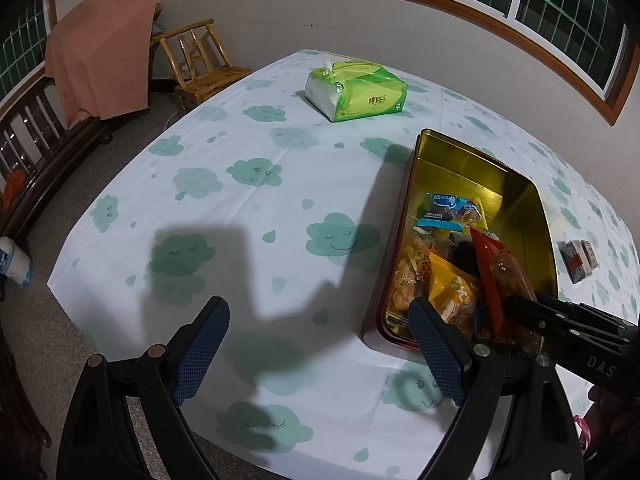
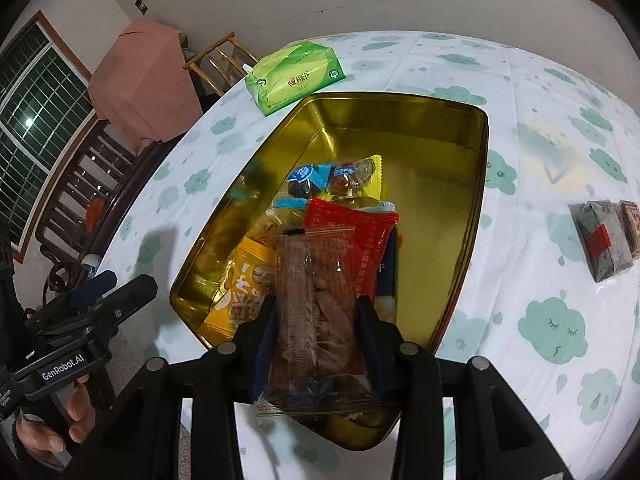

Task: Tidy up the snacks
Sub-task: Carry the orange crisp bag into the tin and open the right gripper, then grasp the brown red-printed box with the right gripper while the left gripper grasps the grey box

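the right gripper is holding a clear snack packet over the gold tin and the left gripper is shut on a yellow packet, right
Not quite: the left gripper is open and empty, beside the tin, as the left wrist view shows. The right gripper does hold the clear packet over the tin.

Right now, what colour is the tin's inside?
Shiny gold on the tin walls and floor, clearest in the right wrist view.

tissue pack (image 1: pixel 355 90) | wooden chair (image 1: pixel 199 60) | pink cloth (image 1: pixel 100 46) | window (image 1: pixel 520 4)

Left gripper (image 1: pixel 320 344) hovers with jaws spread wide, while right gripper (image 2: pixel 316 316) has jaws clamped tight
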Demonstrator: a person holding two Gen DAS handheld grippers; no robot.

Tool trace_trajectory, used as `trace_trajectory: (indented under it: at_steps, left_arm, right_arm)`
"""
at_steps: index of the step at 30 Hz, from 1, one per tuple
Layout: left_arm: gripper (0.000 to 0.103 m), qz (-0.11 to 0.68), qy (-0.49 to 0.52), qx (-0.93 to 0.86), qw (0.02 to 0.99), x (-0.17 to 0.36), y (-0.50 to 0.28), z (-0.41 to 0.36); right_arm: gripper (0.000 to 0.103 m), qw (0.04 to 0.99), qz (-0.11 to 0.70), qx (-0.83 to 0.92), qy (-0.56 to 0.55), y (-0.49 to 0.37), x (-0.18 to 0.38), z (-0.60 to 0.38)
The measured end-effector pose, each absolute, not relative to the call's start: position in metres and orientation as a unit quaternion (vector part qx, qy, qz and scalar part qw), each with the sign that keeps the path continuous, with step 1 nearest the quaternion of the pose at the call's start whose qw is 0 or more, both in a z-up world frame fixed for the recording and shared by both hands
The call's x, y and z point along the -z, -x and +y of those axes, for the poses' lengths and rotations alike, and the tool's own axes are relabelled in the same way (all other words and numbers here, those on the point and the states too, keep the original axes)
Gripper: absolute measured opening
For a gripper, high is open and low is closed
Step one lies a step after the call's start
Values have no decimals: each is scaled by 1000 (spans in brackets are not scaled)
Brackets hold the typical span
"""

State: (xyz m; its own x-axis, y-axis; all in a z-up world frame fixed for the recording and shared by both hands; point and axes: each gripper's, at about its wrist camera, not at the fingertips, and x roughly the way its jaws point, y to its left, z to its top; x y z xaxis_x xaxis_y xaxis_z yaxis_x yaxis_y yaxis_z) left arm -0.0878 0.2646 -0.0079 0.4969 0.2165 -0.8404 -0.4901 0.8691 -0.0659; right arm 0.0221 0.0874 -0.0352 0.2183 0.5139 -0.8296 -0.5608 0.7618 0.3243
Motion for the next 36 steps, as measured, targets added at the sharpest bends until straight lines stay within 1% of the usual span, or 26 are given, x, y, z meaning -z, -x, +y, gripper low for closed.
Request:
trace_trajectory:
  at_steps: [5,10,14,21,28,36]
  left_arm:
    - [89,455,151,-202,854,5,85,259]
    - [89,449,143,-194,860,-3,80,248]
    - [89,448,138,-184,864,-8,73,236]
    - [89,452,120,-164,868,-14,51,211]
    - [89,459,102,-131,873,-17,19,170]
    - [89,464,82,-97,876,-21,-16,125]
  right_arm:
    - [43,784,514,-346,39,-19,32,86]
    - [52,798,486,-350,65,-14,20,79]
    - [52,806,472,-351,59,-16,10,63]
    - [52,838,450,-305,39,-41,-2,-2]
    - [52,869,451,-198,44,-92,14,-94]
    - [52,871,457,-172,46,-134,37,-131]
